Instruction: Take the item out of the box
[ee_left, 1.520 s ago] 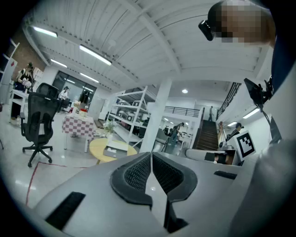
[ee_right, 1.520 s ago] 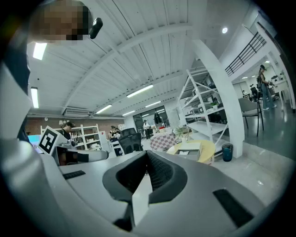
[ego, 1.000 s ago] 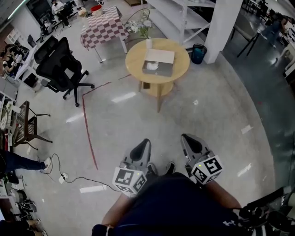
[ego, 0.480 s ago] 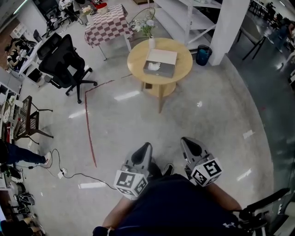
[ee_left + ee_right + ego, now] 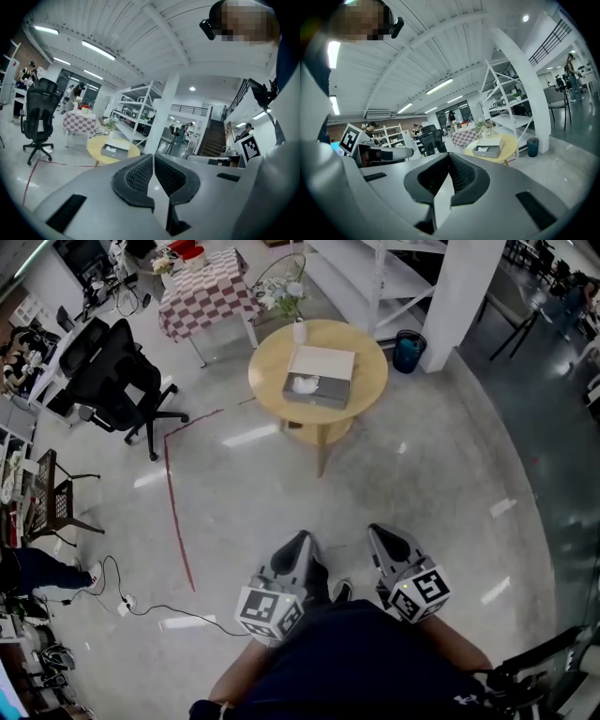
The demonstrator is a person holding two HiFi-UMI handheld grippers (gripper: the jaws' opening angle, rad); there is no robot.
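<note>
At far left we see a black swivel office chair (image 5: 117,371) and, beyond it, a table under a red-and-white checked cloth (image 5: 202,292). Our left gripper (image 5: 298,545) sits low, close to our body, its fingers pressed together with nothing between them. Well ahead stands a round pale wooden table (image 5: 267,381). On it lies the open grey cardboard box (image 5: 328,390), white lid folded back, with the white item (image 5: 303,384) inside near its left end. Our right gripper (image 5: 382,538) is likewise closed and empty. A dark teal bin (image 5: 405,350) stands right of the table.
</note>
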